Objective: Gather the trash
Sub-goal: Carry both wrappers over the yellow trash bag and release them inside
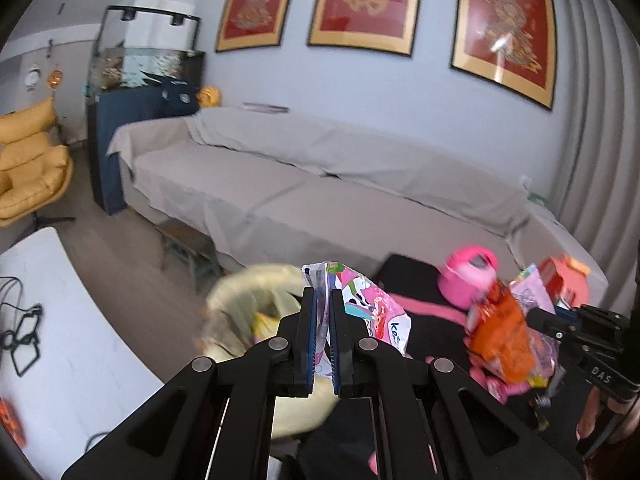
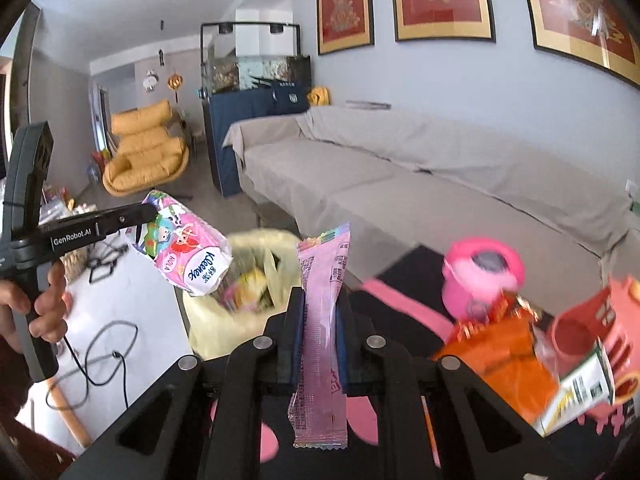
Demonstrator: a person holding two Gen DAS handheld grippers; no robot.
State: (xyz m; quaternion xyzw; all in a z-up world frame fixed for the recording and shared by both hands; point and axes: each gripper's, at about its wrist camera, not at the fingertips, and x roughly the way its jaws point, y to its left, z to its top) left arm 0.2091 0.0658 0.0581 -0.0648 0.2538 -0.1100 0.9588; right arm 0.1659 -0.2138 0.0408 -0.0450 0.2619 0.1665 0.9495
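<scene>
My left gripper (image 1: pixel 323 296) is shut on a pink cartoon-printed tissue pack (image 1: pixel 376 312) and holds it up in the air. In the right wrist view the same gripper (image 2: pixel 150 212) comes in from the left, held by a hand (image 2: pixel 44 304), with the tissue pack (image 2: pixel 188 252) hanging from its tip. My right gripper (image 2: pixel 320 300) is shut on a long pale pink snack wrapper (image 2: pixel 322 264) that stands upright between the pads. Below and beyond both grippers sits an open yellow trash bag (image 2: pixel 248 276) with wrappers inside. It shows blurred in the left wrist view (image 1: pixel 240 300).
A black and pink low table (image 2: pixel 400 292) carries a pink round container (image 2: pixel 480 276), an orange wrapper (image 2: pixel 508 360), a drink carton (image 2: pixel 576 392) and a red cup (image 2: pixel 580 332). A white table with cables (image 2: pixel 132 300) is at the left. A grey covered sofa (image 2: pixel 400 168) runs behind.
</scene>
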